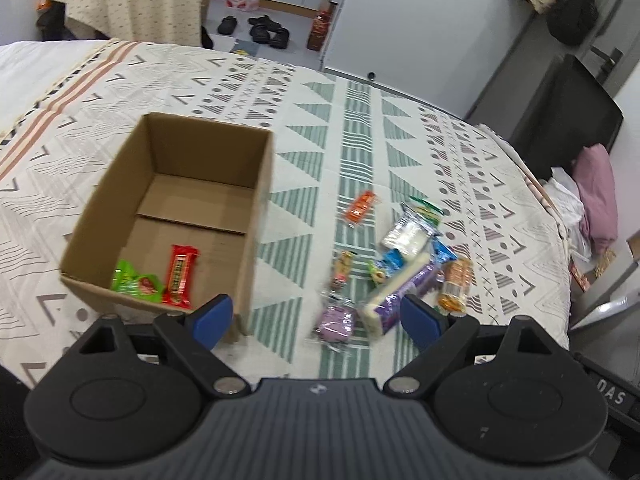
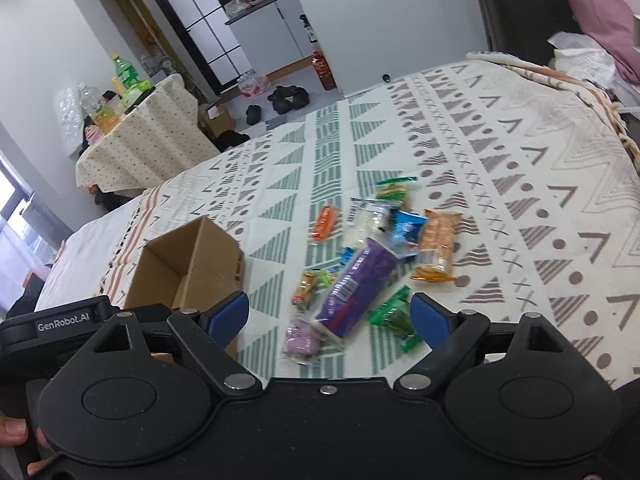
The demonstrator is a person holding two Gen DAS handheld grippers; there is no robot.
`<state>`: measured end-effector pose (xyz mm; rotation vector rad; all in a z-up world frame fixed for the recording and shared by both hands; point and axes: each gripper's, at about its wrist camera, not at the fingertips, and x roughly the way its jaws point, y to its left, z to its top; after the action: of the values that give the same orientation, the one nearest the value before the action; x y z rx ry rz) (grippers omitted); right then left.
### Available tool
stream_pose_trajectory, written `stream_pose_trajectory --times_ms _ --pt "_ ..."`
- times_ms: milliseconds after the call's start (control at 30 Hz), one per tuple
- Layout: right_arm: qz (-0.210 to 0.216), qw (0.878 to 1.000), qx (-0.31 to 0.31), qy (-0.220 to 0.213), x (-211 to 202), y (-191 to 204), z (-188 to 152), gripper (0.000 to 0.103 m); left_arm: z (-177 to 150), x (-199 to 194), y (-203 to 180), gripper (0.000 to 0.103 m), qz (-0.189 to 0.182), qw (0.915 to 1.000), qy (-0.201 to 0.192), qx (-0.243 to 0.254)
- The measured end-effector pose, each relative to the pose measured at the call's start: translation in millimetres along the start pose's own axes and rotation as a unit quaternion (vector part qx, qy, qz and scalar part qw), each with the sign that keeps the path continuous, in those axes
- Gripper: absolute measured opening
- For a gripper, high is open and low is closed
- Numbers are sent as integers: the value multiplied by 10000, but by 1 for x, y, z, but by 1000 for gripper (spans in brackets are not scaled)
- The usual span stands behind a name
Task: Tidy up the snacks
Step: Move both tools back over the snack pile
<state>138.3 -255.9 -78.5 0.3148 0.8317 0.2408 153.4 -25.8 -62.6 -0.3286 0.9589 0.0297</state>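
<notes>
An open cardboard box (image 1: 256,200) sits on the patterned bedspread and holds a red snack bar (image 1: 180,276) and a green packet (image 1: 132,284). It also shows in the right wrist view (image 2: 212,252). A pile of loose snacks lies right of it: a long purple pack (image 2: 356,288), a small purple packet (image 2: 302,338), an orange packet (image 2: 325,222), an orange cracker pack (image 2: 438,244), a green packet (image 2: 394,318). My left gripper (image 1: 316,316) is open and empty above the box's near right corner. My right gripper (image 2: 330,318) is open and empty, just above the purple pack.
The bedspread (image 2: 520,184) stretches far and right. Beyond the bed edge there are shoes (image 2: 288,98) on the floor, a covered table (image 2: 148,136) with bottles, and a pink cushion (image 1: 598,196) beside the bed on the right.
</notes>
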Motion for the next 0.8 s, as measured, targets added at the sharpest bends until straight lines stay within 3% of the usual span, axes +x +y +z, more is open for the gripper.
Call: stream_pose_trajectory --times_ms 267,800 --pt "6 9996 210 200 11 -29 -6 81 -5 22 -28 86 -83 9993 117 332" --pt "191 9958 587 671 61 -68 -13 76 -7 87 -55 64 -12 9961 630 613"
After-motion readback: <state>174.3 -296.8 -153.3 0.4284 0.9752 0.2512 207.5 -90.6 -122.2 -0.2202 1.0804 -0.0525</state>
